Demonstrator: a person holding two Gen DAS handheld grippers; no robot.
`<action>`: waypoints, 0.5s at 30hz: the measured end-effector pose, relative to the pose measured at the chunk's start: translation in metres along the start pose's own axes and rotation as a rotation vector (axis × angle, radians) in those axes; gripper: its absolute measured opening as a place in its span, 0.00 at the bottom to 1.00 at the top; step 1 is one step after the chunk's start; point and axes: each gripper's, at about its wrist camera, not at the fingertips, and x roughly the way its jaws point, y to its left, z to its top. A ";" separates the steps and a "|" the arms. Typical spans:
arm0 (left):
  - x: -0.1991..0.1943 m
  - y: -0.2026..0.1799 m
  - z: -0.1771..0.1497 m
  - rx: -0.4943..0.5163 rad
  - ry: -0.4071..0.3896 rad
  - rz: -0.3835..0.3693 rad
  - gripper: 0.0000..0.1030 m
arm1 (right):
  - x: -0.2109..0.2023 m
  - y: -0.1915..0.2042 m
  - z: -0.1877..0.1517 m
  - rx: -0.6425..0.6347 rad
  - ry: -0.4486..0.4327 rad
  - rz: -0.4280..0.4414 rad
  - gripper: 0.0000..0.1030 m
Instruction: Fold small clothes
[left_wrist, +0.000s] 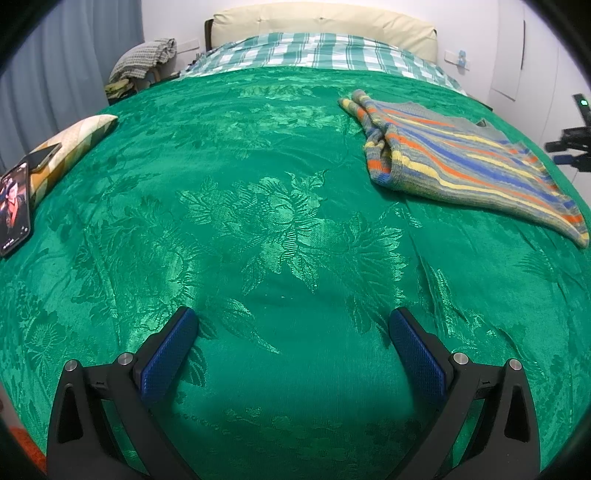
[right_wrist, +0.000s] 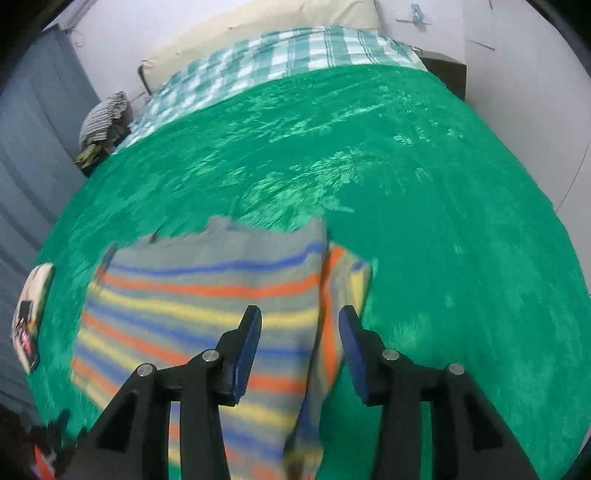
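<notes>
A small striped knitted sweater, grey with blue, orange and yellow bands, lies on the green bedspread at the right, partly folded with a sleeve bunched at its left end. My left gripper is open and empty over bare bedspread, well short and left of the sweater. In the right wrist view the sweater lies flat right under my right gripper, whose jaws stand open above its right edge, where a folded sleeve lies. That view is blurred.
A phone and a patterned cushion lie at the bed's left edge. A checked sheet and cream headboard sit at the far end. A chair with clothes stands by the curtain. A tripod is at right.
</notes>
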 end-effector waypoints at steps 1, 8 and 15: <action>0.000 0.000 0.000 0.001 0.001 0.000 0.99 | 0.010 -0.002 0.004 0.007 0.011 -0.008 0.43; 0.001 -0.002 0.001 -0.002 0.004 0.001 1.00 | 0.040 -0.011 0.007 -0.025 0.050 -0.109 0.02; 0.001 -0.002 0.001 -0.002 0.000 0.003 0.99 | 0.037 0.001 -0.004 -0.028 0.051 -0.124 0.24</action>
